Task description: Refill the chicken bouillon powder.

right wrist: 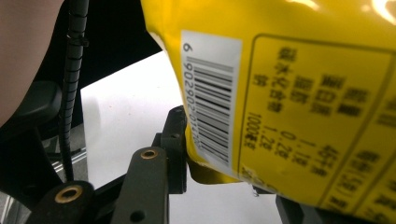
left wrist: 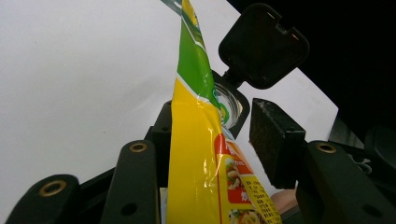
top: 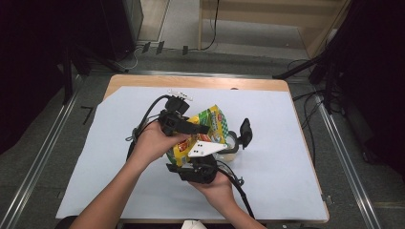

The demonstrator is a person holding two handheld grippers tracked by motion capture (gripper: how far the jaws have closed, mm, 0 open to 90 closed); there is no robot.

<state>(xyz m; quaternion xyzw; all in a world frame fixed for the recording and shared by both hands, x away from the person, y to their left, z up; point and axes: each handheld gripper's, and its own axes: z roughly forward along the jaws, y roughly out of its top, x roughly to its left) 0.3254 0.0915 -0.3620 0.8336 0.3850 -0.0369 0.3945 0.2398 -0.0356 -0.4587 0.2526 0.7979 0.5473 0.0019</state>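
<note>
1. Right gripper (top: 198, 164), nearest the person at the table's front edge, grips the lower end of a yellow and green packet (top: 200, 136). In the right gripper view its jaws close on the packet's bottom corner (right wrist: 205, 170), next to the barcode.
2. Left gripper (top: 184, 123) sits just beyond it, reaching in from the left over the packet's upper part. In the left gripper view its jaws stand partly apart with the packet (left wrist: 196, 154) between them. The packet lies against the left pad; the right pad (left wrist: 273, 140) stands clear of it.
3. Both hands hold the packet above the white sheet (top: 286, 143) that covers the wooden table (top: 200, 82).
4. Just right of the packet stands a clear jar (top: 231, 145) with its black flip lid (top: 245, 132) open. The left gripper view shows the jar's mouth (left wrist: 229, 105) behind the packet.
</note>
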